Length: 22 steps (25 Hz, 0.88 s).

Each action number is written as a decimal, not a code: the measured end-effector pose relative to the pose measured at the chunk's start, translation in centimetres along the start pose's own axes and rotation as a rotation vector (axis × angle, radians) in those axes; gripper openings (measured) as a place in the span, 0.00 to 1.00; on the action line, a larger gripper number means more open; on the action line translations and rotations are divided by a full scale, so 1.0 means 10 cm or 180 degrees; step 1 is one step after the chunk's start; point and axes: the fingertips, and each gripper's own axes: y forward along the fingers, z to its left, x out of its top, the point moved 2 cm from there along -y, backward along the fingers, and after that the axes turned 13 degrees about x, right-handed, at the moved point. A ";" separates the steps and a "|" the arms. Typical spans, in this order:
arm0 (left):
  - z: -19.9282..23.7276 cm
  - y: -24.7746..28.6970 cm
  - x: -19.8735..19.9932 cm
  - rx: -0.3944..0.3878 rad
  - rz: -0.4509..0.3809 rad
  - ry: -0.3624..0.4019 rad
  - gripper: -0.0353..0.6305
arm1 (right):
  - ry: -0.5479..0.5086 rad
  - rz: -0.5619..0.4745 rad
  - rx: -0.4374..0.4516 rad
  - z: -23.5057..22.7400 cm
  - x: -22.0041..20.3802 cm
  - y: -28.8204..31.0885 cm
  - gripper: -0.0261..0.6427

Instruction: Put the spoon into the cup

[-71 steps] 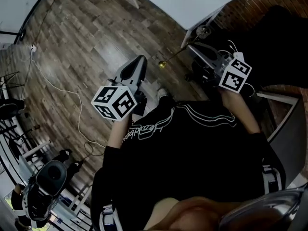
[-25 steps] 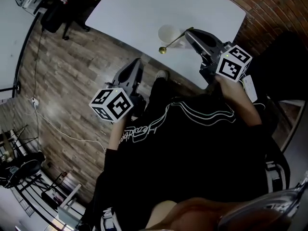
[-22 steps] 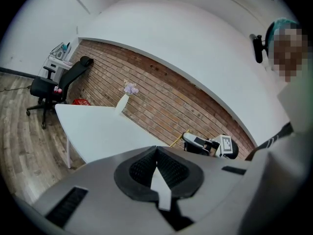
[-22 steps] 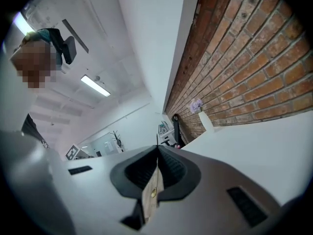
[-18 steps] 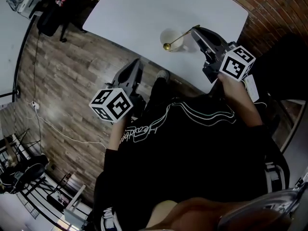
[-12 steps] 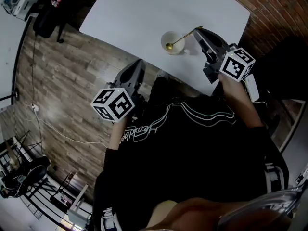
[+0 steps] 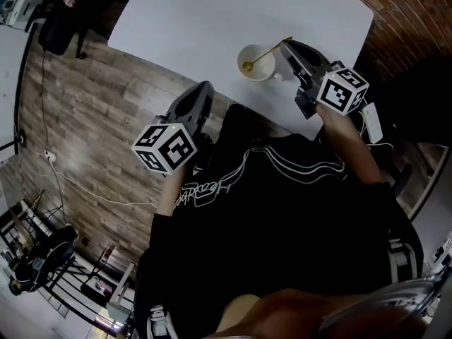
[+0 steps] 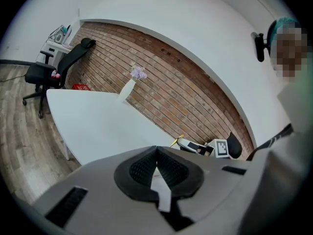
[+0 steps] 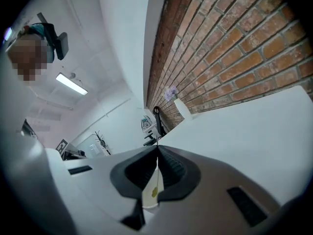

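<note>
The right gripper (image 7: 286,44) pinches a slim gold metal spoon (image 7: 263,53); its bowl is over the round white cup (image 7: 265,73) at 8 o'clock, depth unclear. The left gripper (image 7: 205,87) is pressed together, empty.

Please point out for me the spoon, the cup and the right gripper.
spoon (image 7: 267,54), head view, on the middle of its handle.
cup (image 7: 264,77), head view, on its rim, near side.
right gripper (image 9: 157,148), right gripper view, where its two tips meet.
</note>
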 end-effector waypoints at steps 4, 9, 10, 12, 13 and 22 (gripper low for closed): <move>0.03 0.04 -0.04 -0.0002 0.0055 0.0009 0.06 | -0.0009 0.0074 -0.0028 -0.06 -0.13 0.05 0.04; 0.08 0.14 -0.10 0.0008 0.0105 0.0011 0.06 | 0.0009 0.0169 -0.0017 -0.17 -0.30 0.10 0.04; 0.08 0.14 -0.11 0.0009 0.0112 0.0011 0.06 | 0.0031 0.0166 -0.0012 -0.19 -0.31 0.09 0.04; 0.09 0.15 -0.13 0.0013 0.0127 0.0013 0.06 | 0.0057 0.0161 -0.0007 -0.21 -0.33 0.09 0.04; 0.09 0.16 -0.14 0.0014 0.0133 0.0012 0.06 | 0.0055 0.0166 -0.0008 -0.22 -0.33 0.09 0.04; 0.07 0.21 -0.20 -0.0001 0.0190 0.0009 0.06 | 0.0082 0.0207 0.0005 -0.25 -0.41 0.08 0.04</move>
